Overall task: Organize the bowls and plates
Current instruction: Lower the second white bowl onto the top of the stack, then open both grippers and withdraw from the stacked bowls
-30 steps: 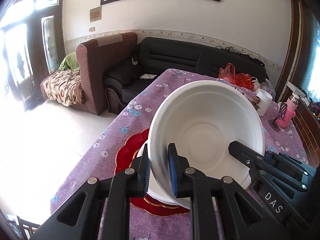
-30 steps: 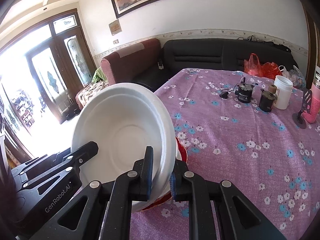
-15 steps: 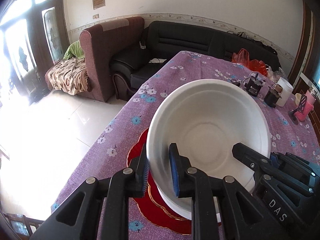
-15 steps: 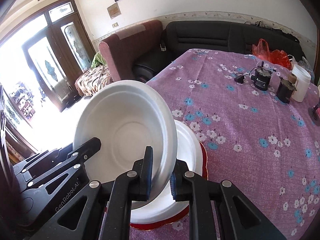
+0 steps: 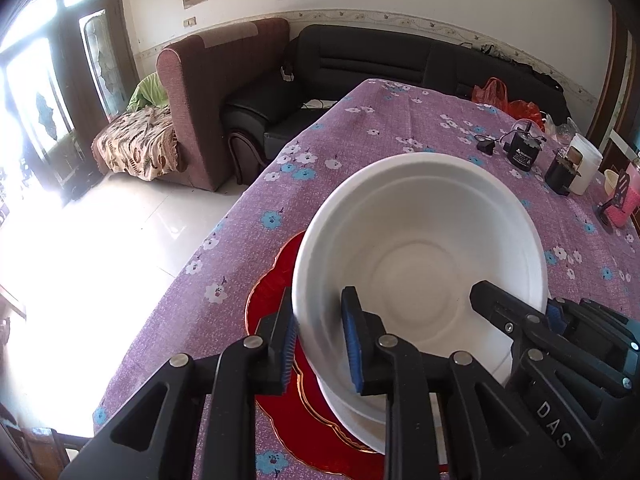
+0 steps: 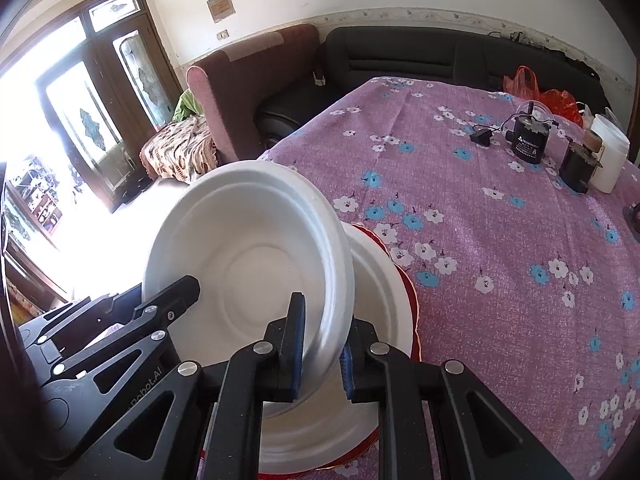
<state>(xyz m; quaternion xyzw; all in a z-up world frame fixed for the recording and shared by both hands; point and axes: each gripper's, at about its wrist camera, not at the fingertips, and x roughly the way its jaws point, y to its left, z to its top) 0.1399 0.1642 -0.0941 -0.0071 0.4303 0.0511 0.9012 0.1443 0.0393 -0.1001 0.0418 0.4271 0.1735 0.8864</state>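
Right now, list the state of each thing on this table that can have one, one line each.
White bowl: lifted, tilted, gripped at opposite rims by both tongs.
Left tongs: shut on the bowl's rim.
Right tongs: shut on the bowl's rim.
White plate: lying flat on the red plate, under the bowl.
Red plate: flat on the tablecloth.
White jar: upright, lid on.
Pink cup: upright.

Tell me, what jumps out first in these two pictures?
A big white bowl fills the foreground, gripped at opposite rims by the left gripper and the right gripper. Just beneath sits a white plate on a red scalloped plate, on the purple flowered tablecloth.
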